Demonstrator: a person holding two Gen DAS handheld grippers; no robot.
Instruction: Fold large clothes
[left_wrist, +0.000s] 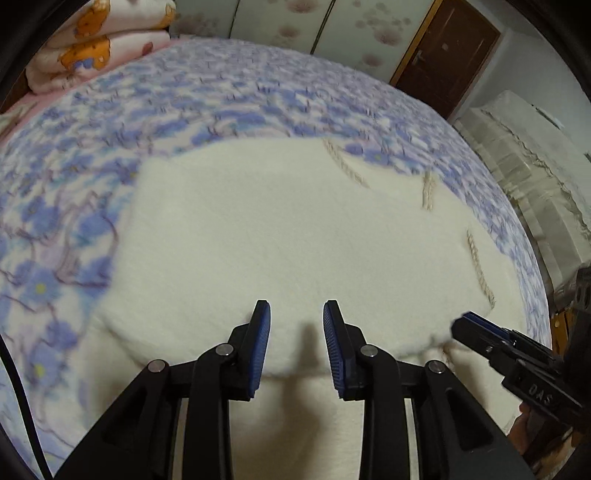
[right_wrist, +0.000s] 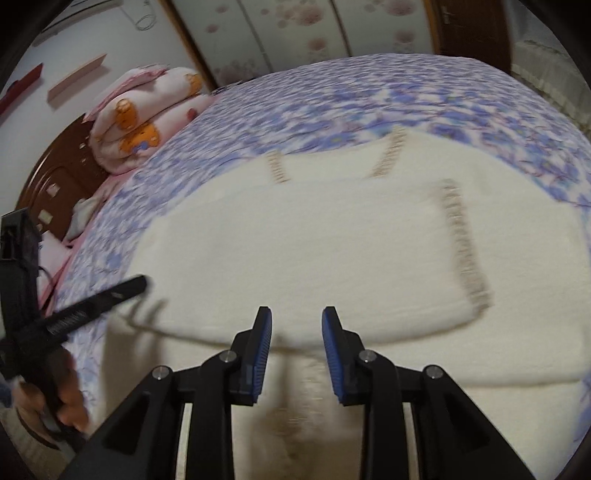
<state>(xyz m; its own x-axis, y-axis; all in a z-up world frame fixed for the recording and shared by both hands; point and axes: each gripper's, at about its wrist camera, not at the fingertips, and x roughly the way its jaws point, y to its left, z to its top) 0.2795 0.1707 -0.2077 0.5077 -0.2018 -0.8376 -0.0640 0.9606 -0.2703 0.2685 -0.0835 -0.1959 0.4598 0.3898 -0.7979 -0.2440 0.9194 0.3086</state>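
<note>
A bed (left_wrist: 258, 92) with a blue floral bedspread is carrying a cream knitted sweater (left_wrist: 295, 229), lying folded near its front edge. The left gripper (left_wrist: 296, 317) and right gripper (right_wrist: 296, 321) are hovering above the sweater, jaws parted and gripping nothing.

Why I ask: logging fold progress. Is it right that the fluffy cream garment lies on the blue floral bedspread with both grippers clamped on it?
Not quite. The fluffy cream garment does lie on the blue floral bedspread, but both wrist views show the left gripper and right gripper open, holding nothing.
</note>
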